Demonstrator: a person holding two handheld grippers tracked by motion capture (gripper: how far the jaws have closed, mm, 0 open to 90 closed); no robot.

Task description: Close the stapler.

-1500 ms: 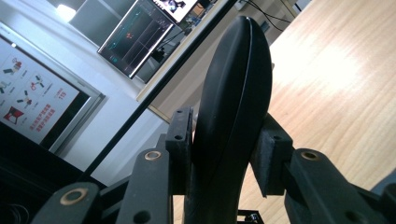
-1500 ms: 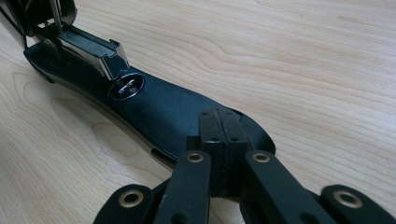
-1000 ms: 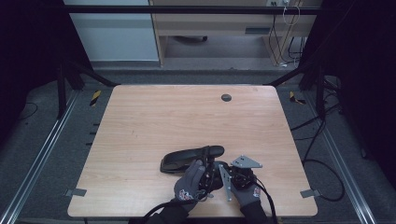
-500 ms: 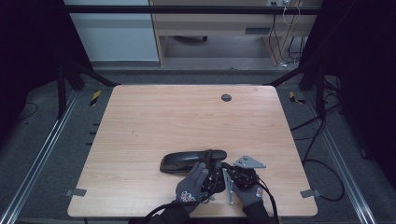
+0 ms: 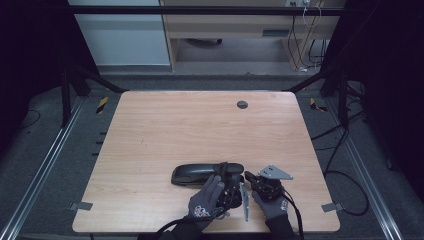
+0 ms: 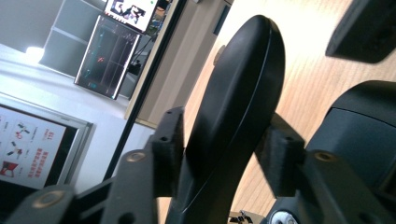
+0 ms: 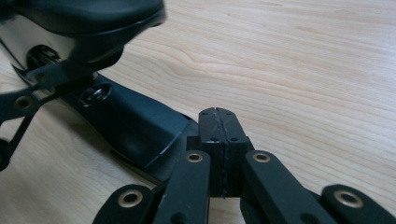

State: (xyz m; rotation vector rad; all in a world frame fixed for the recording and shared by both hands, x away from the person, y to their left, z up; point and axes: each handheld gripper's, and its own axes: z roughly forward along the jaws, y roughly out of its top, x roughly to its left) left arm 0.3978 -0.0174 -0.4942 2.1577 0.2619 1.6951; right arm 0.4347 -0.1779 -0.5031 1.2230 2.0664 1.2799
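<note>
- My gloved left hand [image 5: 206, 196] lies low at the worktop's [image 5: 165, 130] near edge, its left gripper [image 5: 231, 176] reaching forward over the right end of the black stapler [image 5: 200, 173].
- Its jaws have just been opening: they flank the stapler's top arm [image 6: 236, 100] half spread, pads close against its sides; whether they press I cannot tell.
- My right hand [image 5: 271, 204] sits just right of the stapler, and the right gripper [image 7: 218, 122] has its jaws shut on nothing beside the stapler's base.
</note>
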